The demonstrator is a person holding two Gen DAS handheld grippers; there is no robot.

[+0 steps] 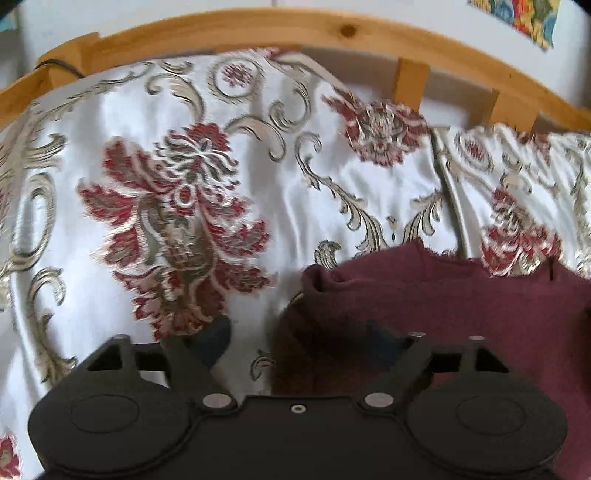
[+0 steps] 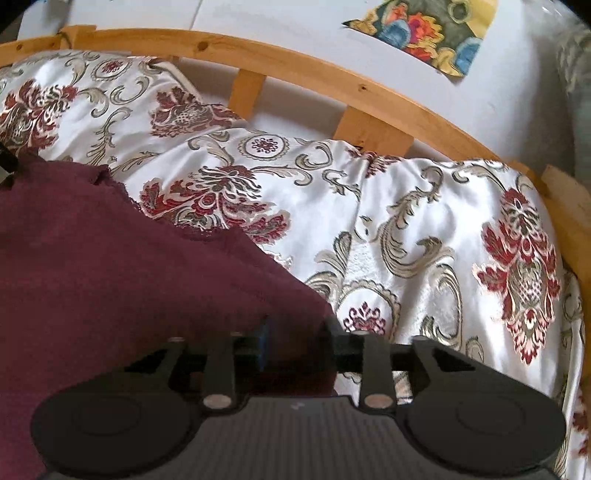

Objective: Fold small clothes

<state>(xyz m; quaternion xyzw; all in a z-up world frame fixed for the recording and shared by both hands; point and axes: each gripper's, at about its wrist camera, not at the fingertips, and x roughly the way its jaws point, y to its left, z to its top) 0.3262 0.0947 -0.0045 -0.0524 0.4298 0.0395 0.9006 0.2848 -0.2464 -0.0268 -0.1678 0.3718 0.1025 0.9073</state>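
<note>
The left gripper (image 1: 295, 343) stands with its jaws wide apart, one finger (image 1: 212, 341) over the bedspread (image 1: 122, 122) and the other low over the edge of the maroon garment (image 1: 461, 306); the pads press on nothing. The right gripper (image 2: 295, 336) has its jaws partly apart, both fingers down at the near corner of the same maroon garment (image 2: 122, 280). The picture is dark and blurred there, but the cloth lies under the fingers rather than pinched between them.

No box or basket shows in either view.

The garment lies flat on a bed, on a white satin bedspread (image 2: 424, 206) patterned with red flowers and grey-gold scrolls. A wooden headboard (image 1: 258, 27) of pale pine with short upright slats curves behind it, against a white wall.

The left wrist view shows the garment's left end — a rolled, bunched fold near the finger — and a dark cable (image 1: 61, 66) over the headboard's left end. The right wrist view shows the garment's frayed far edge running down to the right, and a colourful picture (image 2: 424, 33) stuck on the wall above the headboard (image 2: 295, 61).
</note>
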